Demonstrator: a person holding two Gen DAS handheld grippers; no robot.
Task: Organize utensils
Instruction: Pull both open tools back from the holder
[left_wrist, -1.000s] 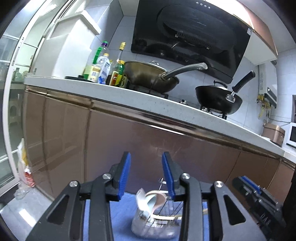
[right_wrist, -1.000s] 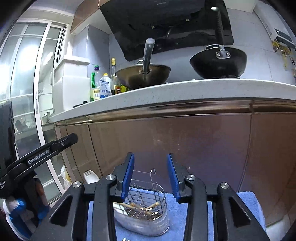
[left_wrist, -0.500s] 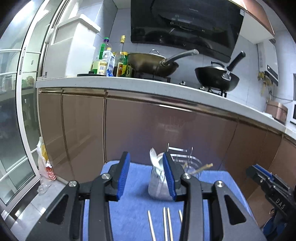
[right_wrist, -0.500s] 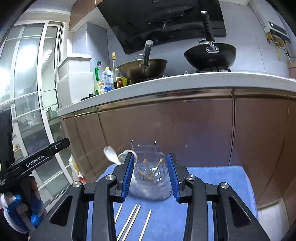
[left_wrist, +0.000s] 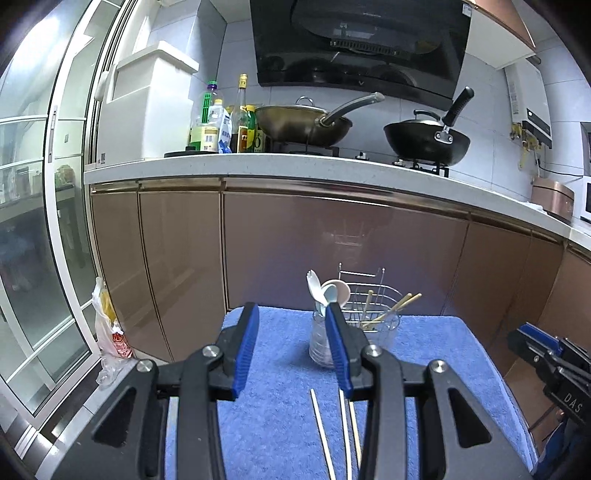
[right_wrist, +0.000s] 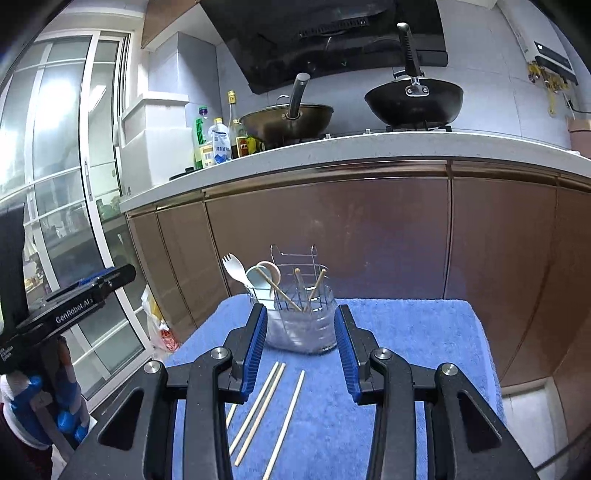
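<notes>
step: between picks; both claws are empty and hang above the near end of the blue towel (right_wrist: 406, 332), so I judge a chopstick pick is next
left claw (left_wrist: 291, 347): jaws part-open, nothing between the pads; the gap frames bare towel, and the loose sticks lie lower right of it
right claw (right_wrist: 301, 349): jaws part-open, empty; the gap frames the holder's base, well short of touching it
holder (right_wrist: 301, 325): clear tub with a wire rack, upright at the far end of the towel on the tabletop, close to the brown cabinet fronts (right_wrist: 369, 229)
already in holder: white spork (right_wrist: 234, 271), pale spoons (right_wrist: 260, 278), and a few chopsticks leaning in the rack
still loose: chopsticks on towel (right_wrist: 284, 417), lying roughly lengthwise between claws and holder; right view shows a pair touching side by side, one single just right of it, and a short end of another by the left finger; exact count unclear
next move calls for: drop one claw onto a single stick, pads straddling it across its length, and close fully because the stick is thin; the touching pair risks a double pick
then: lift, tip the stick upright, and lower it into the rack clear of the leaning sticks
risk: nudging the tub, or pinching towel pile with the stick
</notes>
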